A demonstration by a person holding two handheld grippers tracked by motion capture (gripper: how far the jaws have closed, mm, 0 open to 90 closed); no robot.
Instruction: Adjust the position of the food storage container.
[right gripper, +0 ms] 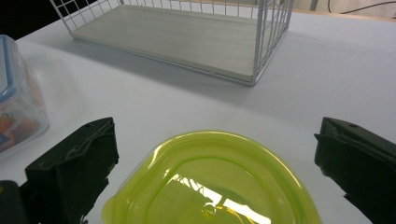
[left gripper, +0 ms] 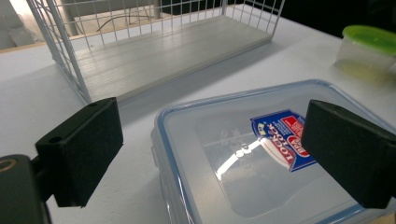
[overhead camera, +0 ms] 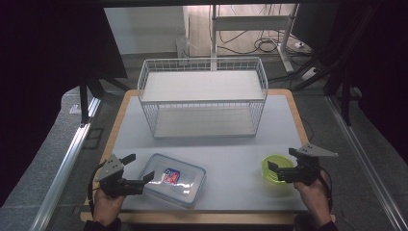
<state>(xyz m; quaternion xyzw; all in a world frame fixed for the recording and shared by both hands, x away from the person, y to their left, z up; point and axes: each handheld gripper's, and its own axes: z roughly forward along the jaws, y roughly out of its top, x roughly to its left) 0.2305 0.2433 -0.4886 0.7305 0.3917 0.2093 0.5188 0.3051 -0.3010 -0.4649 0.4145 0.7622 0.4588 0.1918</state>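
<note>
A clear rectangular box (overhead camera: 173,179) with a blue-edged lid and a red-and-blue label lies at the table's front left. My left gripper (overhead camera: 139,167) is open at its left end. In the left gripper view, the gripper (left gripper: 215,154) has one jaw beside the box (left gripper: 224,140) and the other over its lid, neither pressing. A round tub with a lime-green lid (overhead camera: 276,169) stands at the front right. My right gripper (overhead camera: 283,160) is open around it. In the right gripper view, the gripper (right gripper: 215,172) has both jaws clear of the green lid (right gripper: 210,186).
A white wire basket (overhead camera: 202,96) with a pale board floor stands at the middle back of the white table (overhead camera: 240,144). It is open on top. Metal rails (overhead camera: 67,159) run along both sides of the table.
</note>
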